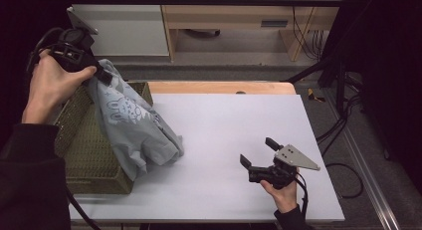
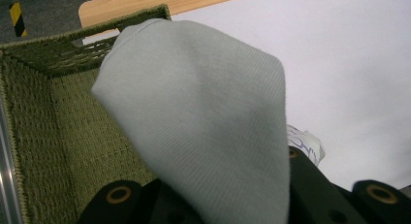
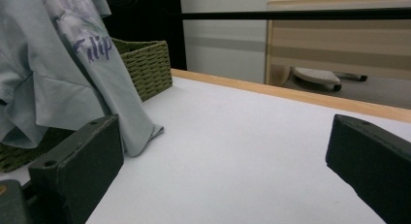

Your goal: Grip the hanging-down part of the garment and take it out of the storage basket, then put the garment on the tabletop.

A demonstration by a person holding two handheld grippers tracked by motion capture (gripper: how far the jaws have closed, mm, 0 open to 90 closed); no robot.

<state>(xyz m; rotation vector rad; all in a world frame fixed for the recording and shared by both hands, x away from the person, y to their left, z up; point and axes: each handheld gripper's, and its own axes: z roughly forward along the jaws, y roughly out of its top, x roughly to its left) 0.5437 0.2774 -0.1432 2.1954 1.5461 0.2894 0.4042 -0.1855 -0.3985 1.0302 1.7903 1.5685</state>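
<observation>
Garment, a pale grey printed cotton shirt (image 1: 132,125), hangs from the left claw (image 1: 102,74), which is clamped on its upper edge and raised above the olive woven basket (image 1: 84,155); the hem trails onto the white counter (image 1: 224,140). Probably lifted to clear the rim. Right claw (image 1: 259,153) rests low on the counter, jaws wide, empty.

Bench (image 1: 224,140): white top, wooden edge along far side. Green woven basket (image 1: 89,155) sits at left end. Hem of pale grey printed garment (image 1: 134,130) rests on top just beside basket, remainder draped over basket rim.
</observation>
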